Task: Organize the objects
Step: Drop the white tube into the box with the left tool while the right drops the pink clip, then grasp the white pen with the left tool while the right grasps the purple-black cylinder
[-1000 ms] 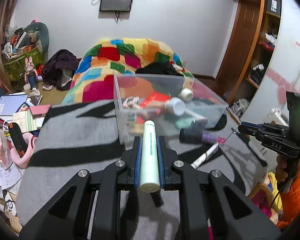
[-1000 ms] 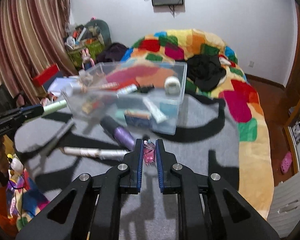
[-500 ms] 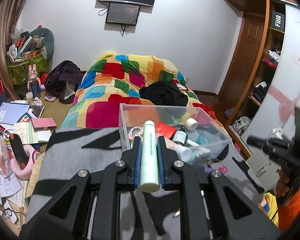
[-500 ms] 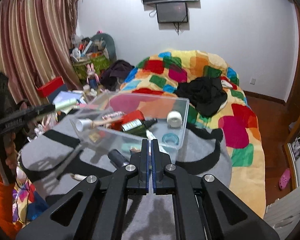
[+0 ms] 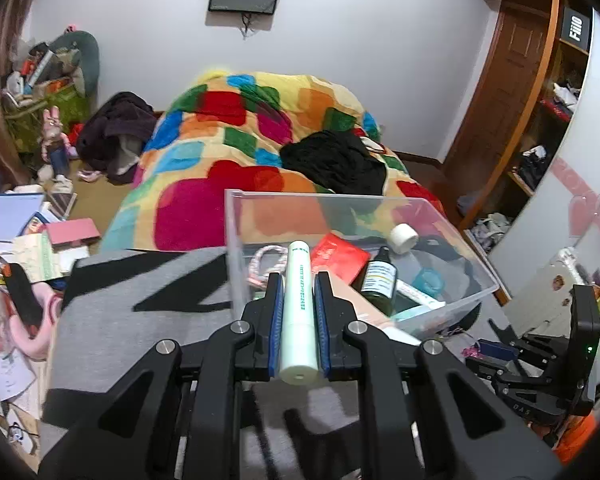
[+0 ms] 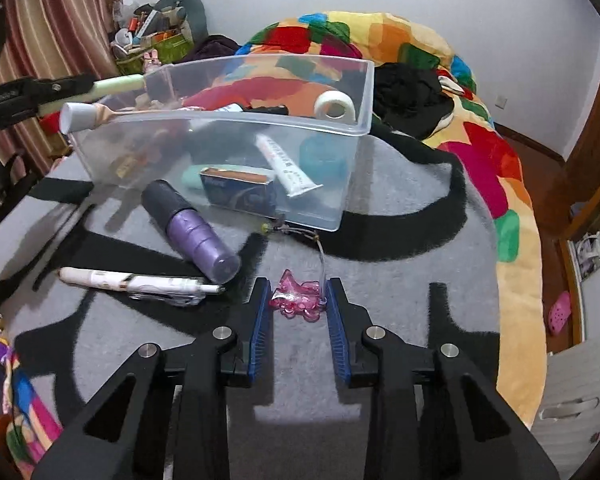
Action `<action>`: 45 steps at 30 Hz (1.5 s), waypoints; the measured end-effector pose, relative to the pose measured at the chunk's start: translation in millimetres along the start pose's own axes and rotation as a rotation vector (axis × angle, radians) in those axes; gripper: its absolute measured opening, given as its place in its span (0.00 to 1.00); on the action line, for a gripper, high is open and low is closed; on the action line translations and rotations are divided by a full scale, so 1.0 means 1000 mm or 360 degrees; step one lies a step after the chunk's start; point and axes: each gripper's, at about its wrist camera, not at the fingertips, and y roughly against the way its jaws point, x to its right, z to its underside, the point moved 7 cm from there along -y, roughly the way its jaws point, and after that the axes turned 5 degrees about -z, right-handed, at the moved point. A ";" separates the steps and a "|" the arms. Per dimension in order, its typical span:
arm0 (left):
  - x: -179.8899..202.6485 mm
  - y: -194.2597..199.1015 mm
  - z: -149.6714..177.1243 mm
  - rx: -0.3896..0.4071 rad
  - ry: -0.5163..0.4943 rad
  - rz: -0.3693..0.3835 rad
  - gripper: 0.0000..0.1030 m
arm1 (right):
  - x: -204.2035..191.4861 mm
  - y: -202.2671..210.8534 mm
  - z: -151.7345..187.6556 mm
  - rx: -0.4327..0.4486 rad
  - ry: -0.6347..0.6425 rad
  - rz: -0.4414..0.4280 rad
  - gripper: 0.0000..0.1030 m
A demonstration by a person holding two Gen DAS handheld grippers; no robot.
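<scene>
My left gripper (image 5: pixel 299 284) is shut on a pale green tube (image 5: pixel 298 312) and holds it above the near edge of a clear plastic bin (image 5: pixel 452 308). The bin (image 6: pixel 356 92) holds a tape roll (image 6: pixel 334 106), tubes, a box and a dark bottle (image 5: pixel 378 280). My right gripper (image 6: pixel 296 298) is open, low over the grey blanket, with a pink charm (image 6: pixel 296 298) on a cord lying between its fingers. A purple bottle (image 6: pixel 192 232) and a white pen (image 6: pixel 140 282) lie on the blanket left of it.
The grey and black blanket (image 6: pixel 400 280) covers the bed, with a colourful quilt (image 5: pixel 228 136) and black clothes (image 5: pixel 336 160) behind the bin. Books and clutter (image 5: pixel 16 236) lie on the floor at left. A wardrobe (image 5: pixel 540 120) stands at right.
My right gripper has come down to the blanket and opened around the pink charm; half a second ago it was shut and raised. My left gripper has moved closer over the bin with the tube.
</scene>
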 end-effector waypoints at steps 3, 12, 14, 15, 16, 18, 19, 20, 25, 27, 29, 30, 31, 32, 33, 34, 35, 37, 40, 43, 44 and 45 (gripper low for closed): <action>0.001 -0.004 -0.003 -0.0018 0.0007 0.0024 0.14 | 0.000 0.012 -0.002 0.0054 -0.0011 -0.0006 0.25; 0.008 0.005 -0.005 0.0003 0.0003 0.0068 0.15 | -0.018 0.075 -0.065 0.0370 -0.0001 -0.0127 0.25; 0.008 0.013 -0.004 0.0030 -0.0011 0.0041 0.15 | -0.024 0.083 -0.079 0.0420 0.0023 -0.0123 0.25; 0.007 0.017 -0.005 0.0044 -0.0015 0.0035 0.16 | -0.027 0.087 -0.086 0.0446 0.0036 -0.0119 0.25; 0.007 0.022 -0.005 0.0062 -0.0016 0.0028 0.21 | -0.028 0.089 -0.092 0.0465 0.0048 -0.0118 0.25; 0.006 0.030 -0.005 0.0093 -0.0018 0.0017 0.29 | -0.035 0.094 -0.105 0.0511 0.0075 -0.0109 0.25; 0.006 0.034 -0.004 0.0108 -0.0023 0.0008 0.32 | -0.038 0.096 -0.112 0.0529 0.0087 -0.0101 0.25; 0.006 0.038 -0.003 0.0123 -0.0032 -0.0005 0.34 | -0.040 0.096 -0.118 0.0546 0.0095 -0.0096 0.25; 0.010 0.049 0.010 0.0150 -0.0089 -0.0046 0.45 | -0.047 0.082 -0.138 0.0546 0.0110 -0.0068 0.25; 0.010 0.052 0.018 0.0142 -0.0102 -0.0055 0.45 | -0.044 0.066 -0.139 0.0490 0.0091 -0.0051 0.25; 0.009 0.054 0.028 0.0124 -0.0093 -0.0039 0.46 | -0.039 0.050 -0.136 0.0425 0.0062 -0.0045 0.25; 0.007 0.055 0.034 0.0117 -0.0089 -0.0031 0.46 | -0.035 0.038 -0.133 0.0379 0.0045 -0.0036 0.25; 0.007 0.055 0.039 0.0106 -0.0090 -0.0028 0.48 | -0.031 0.030 -0.130 0.0348 0.0032 -0.0030 0.25; 0.007 0.055 0.044 0.0092 -0.0092 -0.0024 0.49 | -0.028 0.023 -0.127 0.0318 0.0021 -0.0029 0.25; 0.009 0.054 0.050 0.0074 -0.0099 -0.0018 0.49 | -0.024 0.017 -0.123 0.0291 0.0009 -0.0031 0.25; 0.010 0.053 0.054 0.0057 -0.0107 -0.0012 0.50 | -0.021 0.010 -0.119 0.0260 -0.0006 -0.0023 0.25; 0.012 0.050 0.060 0.0035 -0.0119 -0.0003 0.50 | -0.018 0.006 -0.117 0.0241 -0.0013 -0.0020 0.25; 0.019 0.044 0.069 -0.0014 -0.0146 0.0020 0.50 | -0.014 0.000 -0.113 0.0202 -0.0017 -0.0023 0.25; 0.031 0.033 0.080 -0.0083 -0.0182 0.0059 0.51 | -0.015 0.000 -0.107 0.0170 -0.0009 -0.0068 0.27; 0.048 0.023 0.092 -0.0151 -0.0238 0.0094 0.53 | -0.017 0.005 -0.105 0.0175 0.0013 -0.0091 0.37; 0.053 0.020 0.095 -0.0172 -0.0262 0.0107 0.54 | -0.019 0.009 -0.104 0.0188 0.0022 -0.0093 0.38; 0.060 0.018 0.099 -0.0191 -0.0285 0.0123 0.57 | -0.021 0.012 -0.103 0.0199 0.0027 -0.0097 0.41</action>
